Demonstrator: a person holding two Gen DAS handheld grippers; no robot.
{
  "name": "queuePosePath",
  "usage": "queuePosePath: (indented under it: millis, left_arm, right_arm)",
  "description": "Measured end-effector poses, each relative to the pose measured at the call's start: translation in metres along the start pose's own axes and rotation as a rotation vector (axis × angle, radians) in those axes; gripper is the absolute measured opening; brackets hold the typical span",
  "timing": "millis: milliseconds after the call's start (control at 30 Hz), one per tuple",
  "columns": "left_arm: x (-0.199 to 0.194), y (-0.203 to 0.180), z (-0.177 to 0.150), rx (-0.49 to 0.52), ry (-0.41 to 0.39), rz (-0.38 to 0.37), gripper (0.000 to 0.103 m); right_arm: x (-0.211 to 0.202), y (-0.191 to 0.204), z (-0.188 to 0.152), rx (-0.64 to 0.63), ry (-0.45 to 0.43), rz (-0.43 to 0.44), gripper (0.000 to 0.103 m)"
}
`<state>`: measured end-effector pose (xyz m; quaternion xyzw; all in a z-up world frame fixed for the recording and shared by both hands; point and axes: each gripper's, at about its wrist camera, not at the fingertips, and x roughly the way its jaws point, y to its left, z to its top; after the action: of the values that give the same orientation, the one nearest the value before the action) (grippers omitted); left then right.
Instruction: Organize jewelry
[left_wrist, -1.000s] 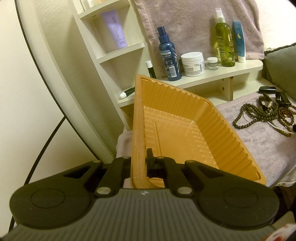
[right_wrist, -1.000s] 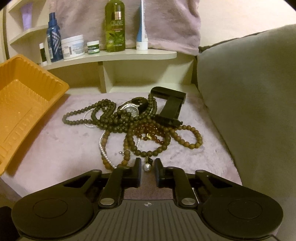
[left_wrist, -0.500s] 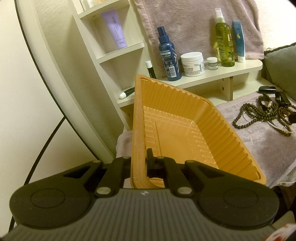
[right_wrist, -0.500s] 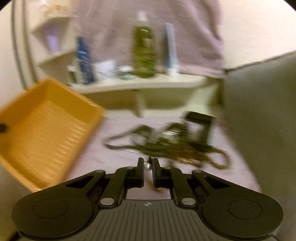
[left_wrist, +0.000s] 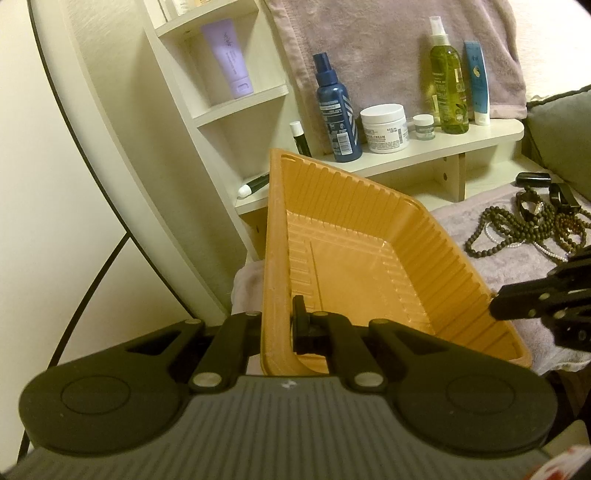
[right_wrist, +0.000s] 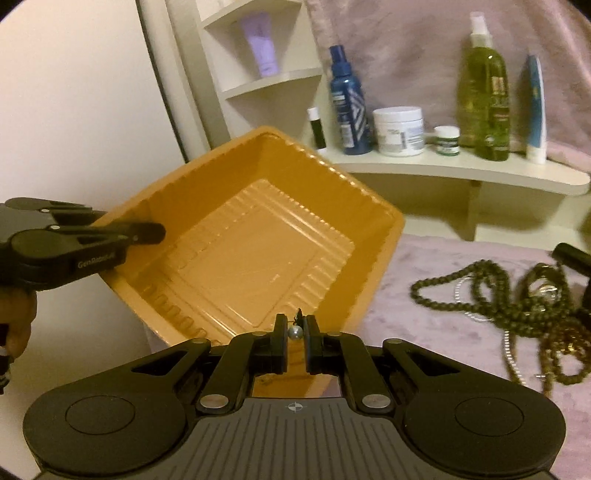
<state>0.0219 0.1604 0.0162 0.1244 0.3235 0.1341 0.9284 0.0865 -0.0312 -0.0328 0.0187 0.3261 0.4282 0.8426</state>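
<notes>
My left gripper (left_wrist: 284, 330) is shut on the near rim of an empty orange ribbed tray (left_wrist: 369, 258) and holds it tilted over the edge of a pale purple cloth (left_wrist: 517, 269). My right gripper (right_wrist: 294, 338) is shut on a small pearl earring (right_wrist: 295, 331) and holds it over the tray's (right_wrist: 243, 258) near rim. The right gripper also shows at the right edge of the left wrist view (left_wrist: 498, 312), beside the tray's right rim. A heap of dark bead necklaces (right_wrist: 517, 295), a pearl strand and a watch lies on the cloth to the right.
A cream shelf (right_wrist: 461, 168) behind holds a blue spray bottle (right_wrist: 349, 103), a white cream jar (right_wrist: 399, 129), a small jar, a green bottle (right_wrist: 484, 92) and a blue tube. A purple tube (left_wrist: 227, 55) stands on a higher shelf. A grey cushion (left_wrist: 561, 136) is at right.
My right gripper has lifted the pearl earring off the cloth by the bead heap and swung left to the tray. The left gripper and tray have stayed still.
</notes>
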Motion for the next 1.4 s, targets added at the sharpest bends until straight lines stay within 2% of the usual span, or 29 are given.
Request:
queuePosePath:
  millis: [133,167,200,267,400,533,733,833,1033,1400]
  left_arm:
    - [0.0,0.0,0.0,0.001,0.0,0.0,0.004]
    - [0.0,0.0,0.0,0.001,0.0,0.0,0.004]
    - [0.0,0.0,0.0,0.001,0.0,-0.001,0.004]
    - [0.0,0.0,0.0,0.002,0.001,-0.001,0.004]
    - [0.0,0.0,0.0,0.001,0.001,-0.001,0.004]
    - [0.0,0.0,0.001,0.0,0.002,0.001,0.004]
    - [0.0,-0.001,0.0,0.004,0.002,0.003,0.004]
    - [-0.001,-0.001,0.0,0.004,0.003,0.004,0.004]
    - [-0.001,-0.002,0.001,0.007,0.006,0.006,0.004]
    - [-0.001,-0.001,0.002,0.008,0.008,0.007,0.004]
  right_arm:
    - [0.003,0.002,-0.002,0.001,-0.002,0.064,0.009]
    - [0.003,0.002,-0.003,0.005,0.0,0.068,0.013]
    - [0.003,0.002,-0.002,0.01,-0.004,0.067,0.025]
    - [-0.001,-0.001,-0.003,0.02,-0.02,0.056,0.043]
    - [-0.014,-0.012,-0.003,0.033,-0.048,-0.016,0.043]
    - [-0.033,-0.034,-0.012,0.057,-0.07,-0.145,0.043]
    - [-0.061,-0.083,-0.033,0.17,-0.069,-0.324,0.043]
    - [-0.072,-0.102,-0.041,0.206,-0.068,-0.385,0.043]
    - [-0.081,-0.119,-0.051,0.208,-0.063,-0.428,0.043]
    - [-0.07,-0.117,-0.052,0.152,-0.056,-0.434,0.043]
